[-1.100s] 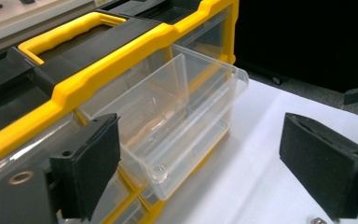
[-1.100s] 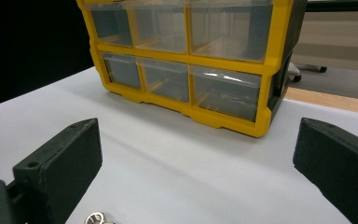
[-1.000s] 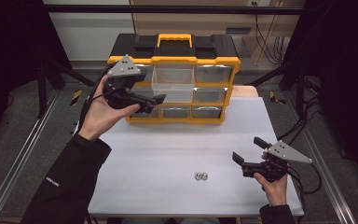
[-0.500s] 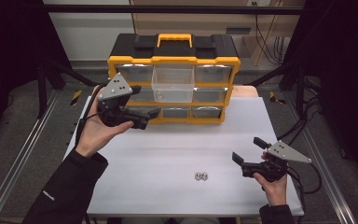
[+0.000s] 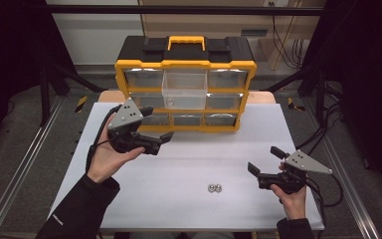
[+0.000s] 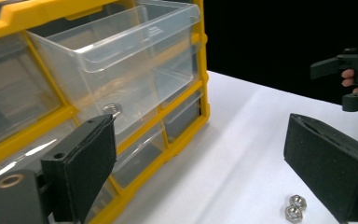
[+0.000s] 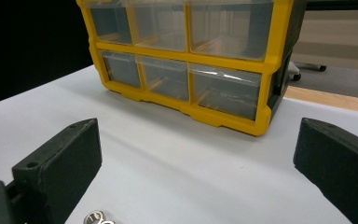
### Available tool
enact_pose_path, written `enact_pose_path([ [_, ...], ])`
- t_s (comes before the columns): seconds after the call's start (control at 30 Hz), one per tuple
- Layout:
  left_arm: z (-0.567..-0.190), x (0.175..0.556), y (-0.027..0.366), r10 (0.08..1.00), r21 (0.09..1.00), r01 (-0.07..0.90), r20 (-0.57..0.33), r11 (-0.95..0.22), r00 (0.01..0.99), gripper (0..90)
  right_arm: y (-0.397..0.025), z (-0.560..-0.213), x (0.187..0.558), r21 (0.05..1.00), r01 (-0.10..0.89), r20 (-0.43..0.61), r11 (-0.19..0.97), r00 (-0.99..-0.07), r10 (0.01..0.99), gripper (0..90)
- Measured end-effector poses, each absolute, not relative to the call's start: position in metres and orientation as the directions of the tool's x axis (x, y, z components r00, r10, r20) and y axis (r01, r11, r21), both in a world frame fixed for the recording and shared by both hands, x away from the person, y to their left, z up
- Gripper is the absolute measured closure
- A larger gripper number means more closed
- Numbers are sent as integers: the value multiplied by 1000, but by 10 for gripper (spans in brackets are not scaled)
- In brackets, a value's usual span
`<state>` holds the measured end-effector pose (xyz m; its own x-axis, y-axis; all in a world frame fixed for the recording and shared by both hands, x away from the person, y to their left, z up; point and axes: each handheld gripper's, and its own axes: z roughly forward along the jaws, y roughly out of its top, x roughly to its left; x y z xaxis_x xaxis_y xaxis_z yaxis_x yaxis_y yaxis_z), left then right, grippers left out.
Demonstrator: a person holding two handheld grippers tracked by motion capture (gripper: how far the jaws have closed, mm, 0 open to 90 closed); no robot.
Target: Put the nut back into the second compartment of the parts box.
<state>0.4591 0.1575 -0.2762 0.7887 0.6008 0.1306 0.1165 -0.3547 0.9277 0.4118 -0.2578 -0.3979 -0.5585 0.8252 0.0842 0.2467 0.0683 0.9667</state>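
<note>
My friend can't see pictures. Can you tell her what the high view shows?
Two hands hold open grippers over a white table: the left gripper near a yellow drawer organizer with one clear drawer pulled out, the right gripper near two small metal nuts.

Left gripper (image 5: pixel 156 143) held raised in left hand (image 5: pixel 110 157), jaws wide apart, right gripper (image 5: pixel 264 163) low, jaws also apart, in right hand (image 5: pixel 292 195)

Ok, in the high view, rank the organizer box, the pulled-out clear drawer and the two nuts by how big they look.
1. Yellow-and-black organizer box, clearly largest.
2. Clear drawer pulled out of its top row.
3. The two nuts on the white table, smallest; the pair look alike in size, so no ranking between them.
</note>
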Motion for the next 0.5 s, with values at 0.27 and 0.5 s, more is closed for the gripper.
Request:
enact_pose_path([
  [0.27,-296,452,150,588,926,122,122,-357,799,86,-258,-398,412,967,247,83,69,-557,826,13],
  [0.5,-317,448,146,579,928,146,86,-342,811,89,-258,-398,412,967,245,81,71,-557,826,14],
])
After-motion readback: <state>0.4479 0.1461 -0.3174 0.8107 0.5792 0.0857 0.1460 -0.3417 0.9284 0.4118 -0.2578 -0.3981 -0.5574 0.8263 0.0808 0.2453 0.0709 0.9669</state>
